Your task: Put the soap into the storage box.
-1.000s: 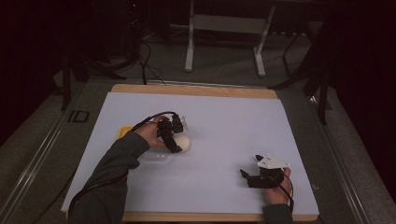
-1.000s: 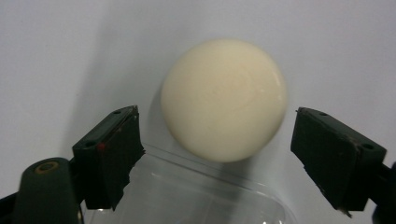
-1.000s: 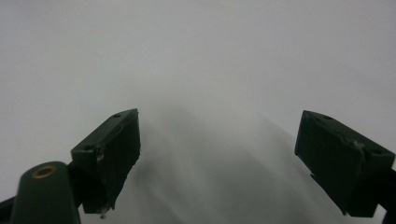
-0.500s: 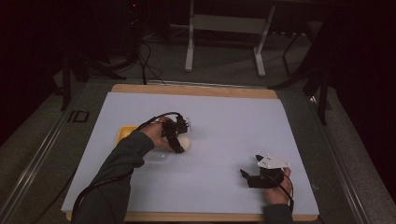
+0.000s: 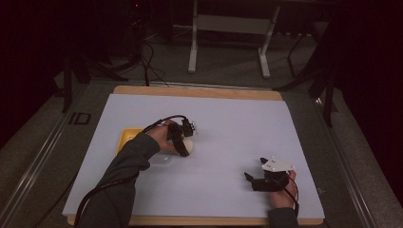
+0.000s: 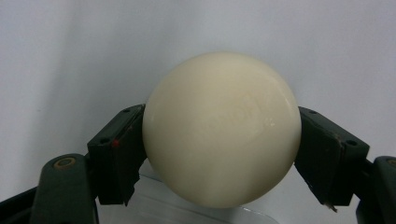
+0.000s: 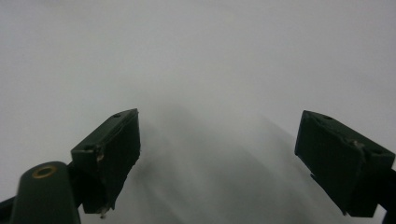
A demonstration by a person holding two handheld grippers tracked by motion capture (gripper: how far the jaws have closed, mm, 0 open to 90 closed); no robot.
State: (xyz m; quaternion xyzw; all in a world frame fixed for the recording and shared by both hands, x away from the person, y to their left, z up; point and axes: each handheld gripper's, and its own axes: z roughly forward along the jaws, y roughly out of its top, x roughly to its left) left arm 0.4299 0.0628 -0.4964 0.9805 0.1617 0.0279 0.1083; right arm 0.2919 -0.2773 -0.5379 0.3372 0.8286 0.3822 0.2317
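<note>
Left gripper (image 5: 186,145) jaws just been closing on cream ball (image 6: 220,128); pads now pressed against both flanks of the ball, ball seated between them. Earlier sat slightly farther from yellow tray (image 5: 127,137); since shifted a touch nearer that tray, ball now just off its right edge. Forearm drawn in a little with it. Clear lid (image 5: 159,159) by the tray less covered by the hand than before.
</note>
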